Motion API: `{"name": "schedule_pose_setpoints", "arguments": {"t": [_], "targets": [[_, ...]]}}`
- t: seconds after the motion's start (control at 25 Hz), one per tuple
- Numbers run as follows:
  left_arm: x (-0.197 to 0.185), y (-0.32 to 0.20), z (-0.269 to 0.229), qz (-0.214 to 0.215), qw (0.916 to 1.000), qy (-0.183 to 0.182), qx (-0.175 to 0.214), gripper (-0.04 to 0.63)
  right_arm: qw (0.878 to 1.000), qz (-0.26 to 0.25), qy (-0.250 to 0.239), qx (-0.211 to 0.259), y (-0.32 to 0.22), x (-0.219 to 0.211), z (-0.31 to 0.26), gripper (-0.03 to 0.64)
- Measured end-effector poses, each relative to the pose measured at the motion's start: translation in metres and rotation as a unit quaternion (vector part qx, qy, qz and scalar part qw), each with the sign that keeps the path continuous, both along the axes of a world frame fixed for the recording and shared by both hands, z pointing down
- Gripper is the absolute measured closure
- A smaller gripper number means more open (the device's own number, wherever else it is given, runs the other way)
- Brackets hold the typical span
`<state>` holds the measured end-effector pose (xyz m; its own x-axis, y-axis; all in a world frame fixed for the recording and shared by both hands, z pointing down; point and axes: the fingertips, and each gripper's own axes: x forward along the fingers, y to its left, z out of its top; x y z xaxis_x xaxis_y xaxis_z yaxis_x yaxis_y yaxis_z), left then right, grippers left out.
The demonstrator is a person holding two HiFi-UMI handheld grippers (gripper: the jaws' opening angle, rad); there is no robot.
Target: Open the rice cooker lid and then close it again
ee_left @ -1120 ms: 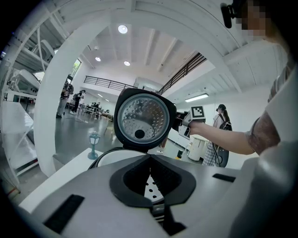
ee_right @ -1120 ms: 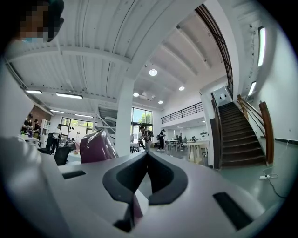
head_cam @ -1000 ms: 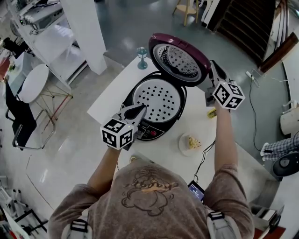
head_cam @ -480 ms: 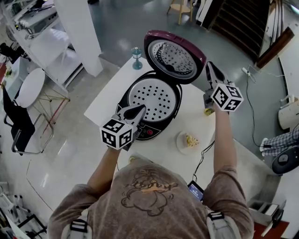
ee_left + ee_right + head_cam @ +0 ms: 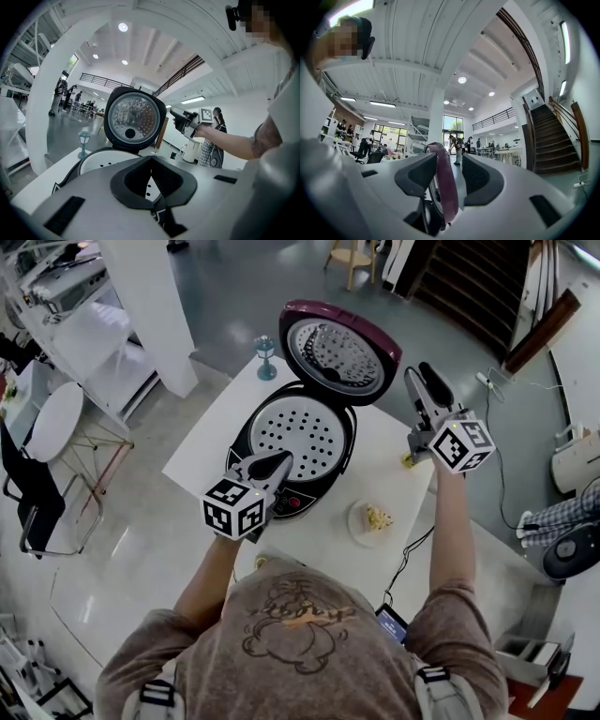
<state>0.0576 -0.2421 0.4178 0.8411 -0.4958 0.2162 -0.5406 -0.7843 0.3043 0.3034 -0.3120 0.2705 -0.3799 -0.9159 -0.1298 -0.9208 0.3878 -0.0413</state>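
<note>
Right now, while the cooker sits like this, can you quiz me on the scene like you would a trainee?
1. True or false: the maroon lid of the rice cooker stands open.
2. Which gripper's jaws are together? A) left B) right
3. Fill in: a white perforated ___ covers the cooker's opening.
Key: 1 true. 2 A: the left gripper is shut and empty. The right gripper has just been opening its jaws, and the lid's rim shows between them, unpressed. 3 steamer tray.
</note>
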Motion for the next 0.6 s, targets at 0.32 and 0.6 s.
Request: {"name": "schedule_pose_setpoints", "arguments": {"t": [0.32, 0.6], "targets": [[-0.003, 0.006, 0.000, 0.001, 1.0000, 0.003, -0.002, 0.574, 0.999, -0.031, 0.022, -0.011, -0.003, -0.021, 0.004, 0.232], [-0.014, 0.008, -0.002, -0.011, 0.9999, 0.006, -0.001, 0.574, 0.997, -0.066, 0.026, -0.028, -0.015, -0.046, 0.009, 0.124]]}}
